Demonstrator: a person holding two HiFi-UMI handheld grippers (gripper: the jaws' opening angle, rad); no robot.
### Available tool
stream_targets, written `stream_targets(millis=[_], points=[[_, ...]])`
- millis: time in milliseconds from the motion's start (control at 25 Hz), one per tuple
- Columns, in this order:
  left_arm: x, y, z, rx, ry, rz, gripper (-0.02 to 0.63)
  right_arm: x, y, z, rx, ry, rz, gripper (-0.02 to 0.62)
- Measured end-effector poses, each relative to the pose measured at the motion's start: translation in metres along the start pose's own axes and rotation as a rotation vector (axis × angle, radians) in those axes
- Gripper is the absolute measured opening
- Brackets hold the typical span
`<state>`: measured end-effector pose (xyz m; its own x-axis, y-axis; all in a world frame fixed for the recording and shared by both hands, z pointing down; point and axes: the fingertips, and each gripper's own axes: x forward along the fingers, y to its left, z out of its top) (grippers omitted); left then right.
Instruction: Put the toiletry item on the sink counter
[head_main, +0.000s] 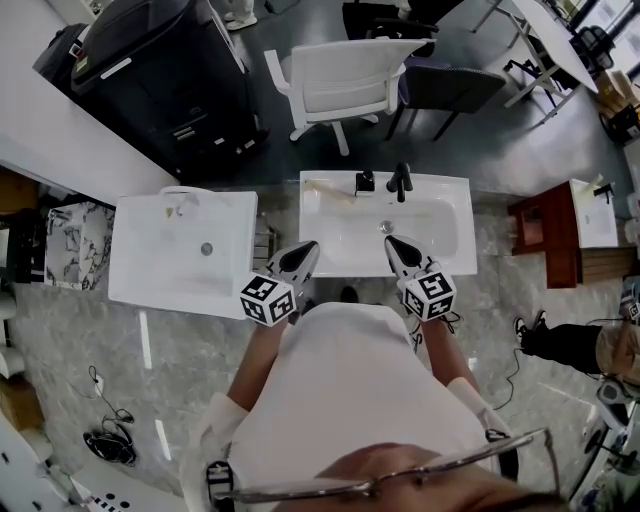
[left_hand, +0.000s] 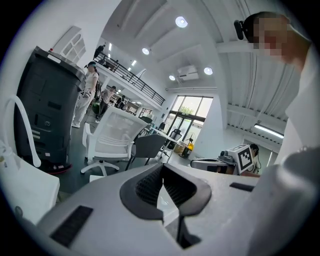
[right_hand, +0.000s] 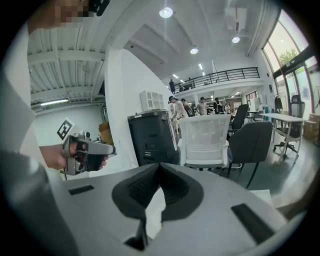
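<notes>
Both the left gripper (head_main: 308, 248) and the right gripper (head_main: 392, 242) are shut and hold nothing, by the sink's (head_main: 330, 200) front edge. One small dark thing (head_main: 365, 182) (maybe the toiletry item) sits on the sink's back edge. A shut gripper could knock it in.

In the middle of the head view stands a white sink counter (head_main: 312, 205), and its basin has a round drain (head_main: 386, 228). On the back rim, toward the top of the frame, stand a black faucet (head_main: 401, 181) and, just to its left, a small black object (head_main: 365, 182). A second white sink unit (head_main: 140, 262) stands at the left, apart from the first one. Both rest on a grey marbled floor (head_main: 60, 340). Black cables (head_main: 108, 440) lie on this floor at the lower left.
</notes>
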<state>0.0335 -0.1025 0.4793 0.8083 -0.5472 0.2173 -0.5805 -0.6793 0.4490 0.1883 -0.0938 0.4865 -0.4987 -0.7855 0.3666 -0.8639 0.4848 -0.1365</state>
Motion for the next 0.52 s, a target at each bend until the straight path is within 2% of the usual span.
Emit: stream_targets(millis=[520], points=[[0.0006, -0.0025, -0.0048, -0.007, -0.002, 0.019, 0.005, 0.0013, -0.0015, -0.0061, -0.001, 0.012, 0.023, 0.006]])
